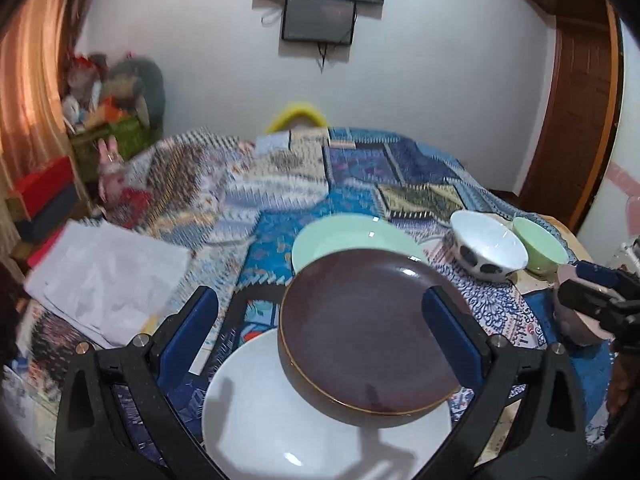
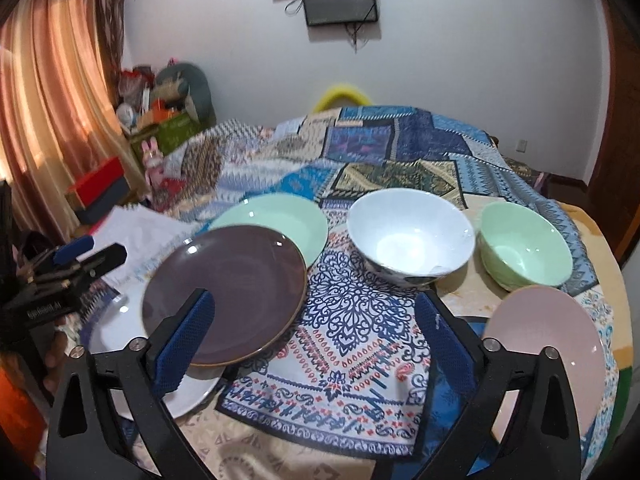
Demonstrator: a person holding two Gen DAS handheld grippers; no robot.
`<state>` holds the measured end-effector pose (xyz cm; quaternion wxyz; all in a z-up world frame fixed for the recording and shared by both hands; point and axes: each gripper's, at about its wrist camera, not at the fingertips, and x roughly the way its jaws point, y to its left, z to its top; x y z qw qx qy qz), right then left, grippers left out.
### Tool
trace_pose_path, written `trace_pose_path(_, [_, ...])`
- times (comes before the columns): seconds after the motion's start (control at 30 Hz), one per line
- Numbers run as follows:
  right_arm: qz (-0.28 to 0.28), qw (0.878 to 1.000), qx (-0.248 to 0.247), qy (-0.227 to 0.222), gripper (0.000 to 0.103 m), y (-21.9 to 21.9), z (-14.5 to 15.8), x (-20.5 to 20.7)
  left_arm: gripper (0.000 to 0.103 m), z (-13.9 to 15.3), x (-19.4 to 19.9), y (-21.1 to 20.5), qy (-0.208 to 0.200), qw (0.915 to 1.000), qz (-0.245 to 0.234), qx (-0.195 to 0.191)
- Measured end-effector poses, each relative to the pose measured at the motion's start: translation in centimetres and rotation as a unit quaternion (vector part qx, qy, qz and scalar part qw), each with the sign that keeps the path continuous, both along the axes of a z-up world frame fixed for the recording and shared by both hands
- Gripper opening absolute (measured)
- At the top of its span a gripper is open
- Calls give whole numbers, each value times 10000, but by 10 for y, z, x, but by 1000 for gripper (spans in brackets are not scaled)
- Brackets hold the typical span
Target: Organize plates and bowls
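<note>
Nearest my left lens are my own blue-padded fingers, and the left gripper stands wide with nothing between its pads. The brown plate sits tilted across that gap, its near edge resting on the white plate and its far edge raised; whether the right-hand pad touches its rim I cannot tell. Taking the brown plate as my landmark: the white plate lies under and in front of it, the mint plate is just behind it, and to its right come the white patterned bowl and then the small green bowl.

From the right wrist view, the right gripper is also wide and holds nothing, hovering over the patterned cloth to the right of the brown plate. The pink plate lies furthest right, propped on edge just beside my right finger.

My judgement: the brown plate is in front of the left claw, so the left hand is nearer. All the crockery looks glossy, hard and round; the tilted plate could slide off the slick white one. The cloth is soft and rumpled.
</note>
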<state>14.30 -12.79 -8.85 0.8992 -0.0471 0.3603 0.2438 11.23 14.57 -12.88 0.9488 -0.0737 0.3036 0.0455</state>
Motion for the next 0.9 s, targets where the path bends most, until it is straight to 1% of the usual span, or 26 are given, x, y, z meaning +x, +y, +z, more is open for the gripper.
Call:
trace_pose_path(0.03, [9,10000,-64,15,99,3,-3,2,103,-6,7,7,102,9999,-78,-102])
trace_pose_path(0.1, [38,9998,-158,90,99,10,-8,6,103,-12,16,14,285,9994,-137,-150])
trace_pose_path(0.13, [46,9997,-192,167,98,14,-11,9,99,-16,23,21,398,9989,-177,-198])
trace_pose_path(0.17, [47,9996,-200,215,98,16,-14,12,92,-19,28,23,497,9983,-194,-229])
trace_pose_path(0.2, [50,9994,-204,289,98,18,-17,15,89,-22,34,29,637,9974,-180,-287])
trace_pose_path(0.23, [65,9990,-236,376,98,20,-21,19,87,-25,39,33,751,9963,-168,-373])
trace_pose_path(0.3, [83,9983,-304,490,94,24,-27,24,86,-32,48,40,922,9945,-194,-461])
trace_pose_path(0.4, [118,9967,-416,686,91,29,-37,30,84,-40,59,41,1071,9941,-154,-111])
trace_pose_path(0.43, [134,9961,-419,768,90,30,-40,33,83,-44,63,42,1142,9933,-194,-60])
trace_pose_path(0.47, [163,9950,-411,890,86,31,-44,35,82,-46,65,43,1198,9925,-226,-78])
trace_pose_path(0.5, [177,9941,-417,986,78,32,-47,37,82,-49,69,44,1269,9915,-272,-135])
trace_pose_path(0.57, [169,9922,-420,1164,72,34,-53,41,79,-55,76,48,1424,9889,-347,-232])
trace_pose_path(0.67, [141,9906,-448,1287,70,35,-59,43,72,-63,85,51,1624,9853,-403,-333])
trace_pose_path(0.7, [151,9903,-448,1309,66,37,-59,44,71,-65,88,52,1685,9840,-446,-373])
trace_pose_path(0.73, [175,9897,-439,1354,65,37,-60,44,67,-67,89,51,1724,9831,-471,-393])
trace_pose_path(0.77, [198,9891,-421,1398,61,38,-62,44,63,-69,91,52,1786,9817,-501,-430])
trace_pose_path(0.8, [234,9886,-389,1439,57,40,-63,45,61,-71,92,52,1851,9799,-561,-483])
trace_pose_path(0.87, [303,9879,-346,1479,55,43,-64,45,51,-74,94,51,1939,9775,-633,-538])
trace_pose_path(0.9, [326,9878,-331,1484,52,44,-64,45,49,-76,95,50,1984,9763,-664,-551])
